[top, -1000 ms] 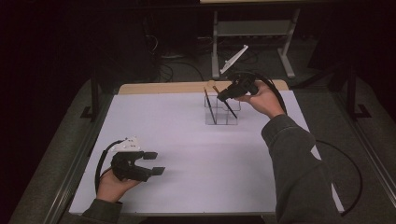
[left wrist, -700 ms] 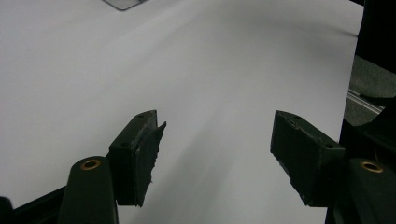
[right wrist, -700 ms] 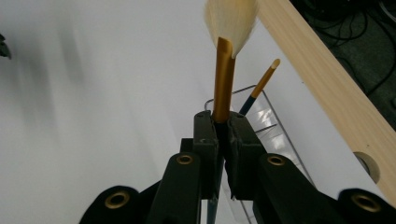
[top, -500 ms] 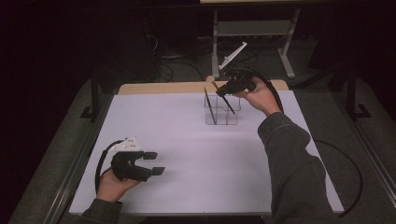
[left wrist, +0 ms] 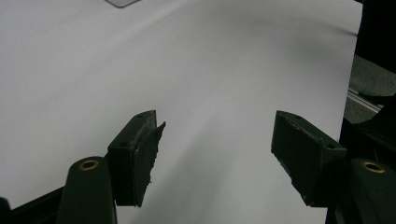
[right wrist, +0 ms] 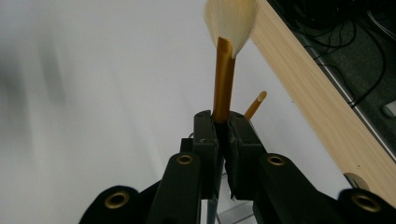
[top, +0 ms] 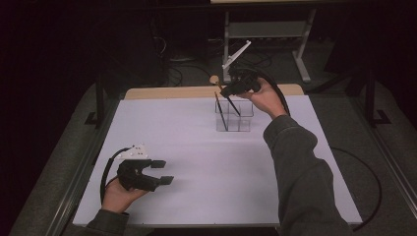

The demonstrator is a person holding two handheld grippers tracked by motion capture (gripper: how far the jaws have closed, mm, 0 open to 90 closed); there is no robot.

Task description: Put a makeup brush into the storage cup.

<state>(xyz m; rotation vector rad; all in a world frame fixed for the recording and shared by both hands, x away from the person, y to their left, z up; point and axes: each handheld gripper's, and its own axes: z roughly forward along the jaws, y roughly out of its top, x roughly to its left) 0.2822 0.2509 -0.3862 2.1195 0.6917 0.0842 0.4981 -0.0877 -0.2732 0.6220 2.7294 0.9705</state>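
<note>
Brush (right wrist: 224, 70) pinched in right gripper (right wrist: 223, 122) above holder (top: 234, 117); next, lower handle-first into compartment below, then release.

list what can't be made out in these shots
- Brush handle below the grip: right gripper view, hidden by the right claw, shut on it.
- Second brush: its lower part hidden behind the same claw.
- Clear holder compartments: high view, too small to tell.

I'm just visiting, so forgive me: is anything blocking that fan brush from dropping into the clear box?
Nothing visible blocks it. The right gripper is clamped on the brush above the clear box, where another brush leans at the left.
</note>
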